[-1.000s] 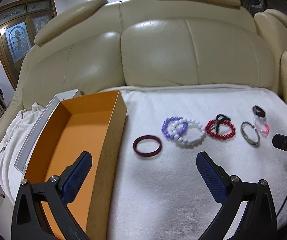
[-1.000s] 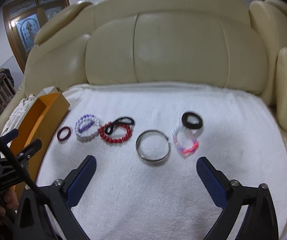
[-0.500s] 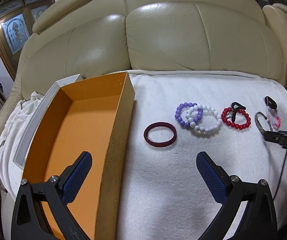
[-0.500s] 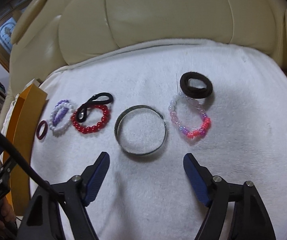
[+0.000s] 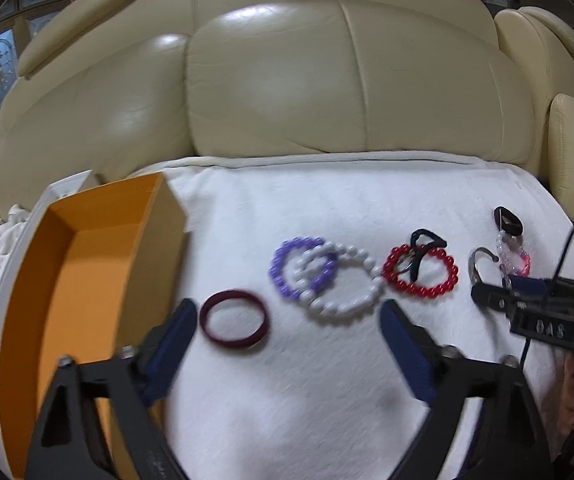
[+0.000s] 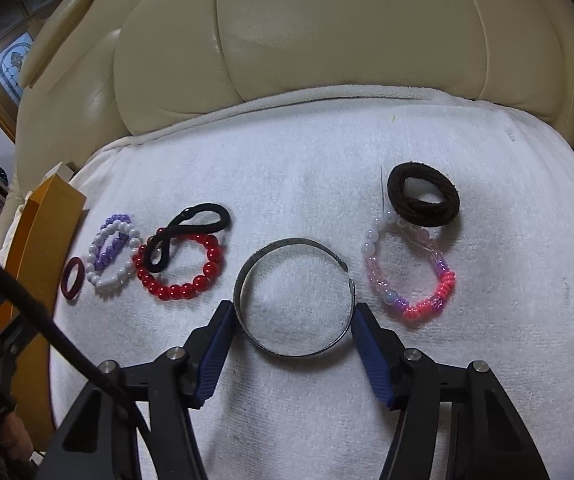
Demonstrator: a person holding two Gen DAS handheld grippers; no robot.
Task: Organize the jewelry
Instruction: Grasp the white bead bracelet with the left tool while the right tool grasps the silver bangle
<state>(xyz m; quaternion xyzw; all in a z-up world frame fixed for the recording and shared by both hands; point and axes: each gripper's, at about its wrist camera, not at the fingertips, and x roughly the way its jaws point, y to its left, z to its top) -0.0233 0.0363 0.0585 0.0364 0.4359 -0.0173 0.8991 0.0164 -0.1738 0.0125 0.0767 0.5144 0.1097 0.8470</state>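
Cream leather sofa cushions (image 6: pixel 327 40) rise behind a white towel (image 6: pixel 287 420) spread over the seat, and all the work lies on that towel. Closest in, the right gripper (image 6: pixel 293 344) is closing around a silver cuff bangle (image 6: pixel 293 298); its blue pads sit at either side of the ring, at or almost at the metal, and whether they press on it yet cannot be told. Just right of the cuff lies a pink and lilac bead bracelet (image 6: pixel 411 274), with a brown hair tie (image 6: pixel 423 194) overlapping its far end. Left of the cuff are a red bead bracelet (image 6: pixel 179 266) with a black hair tie (image 6: pixel 189 230) draped across it, then a white bead bracelet (image 6: pixel 111 258) linked with a purple bead bracelet (image 6: pixel 113 240), and last a dark red bangle (image 6: pixel 71 279). The left gripper (image 5: pixel 289 340) is also closing while fairly wide, with the dark red bangle (image 5: pixel 233 324) lying between its fingers toward the left one, not yet touched. Beside that gripper stands an open orange box (image 5: pixel 15 340), just left of the bangle, and as much of its inside as shows is bare. Judging by this, the sorting has hardly started: every piece seen is on the towel, nothing is lifted, and all would need carrying to the box, the two entangled pairs likely being the fiddly ones.
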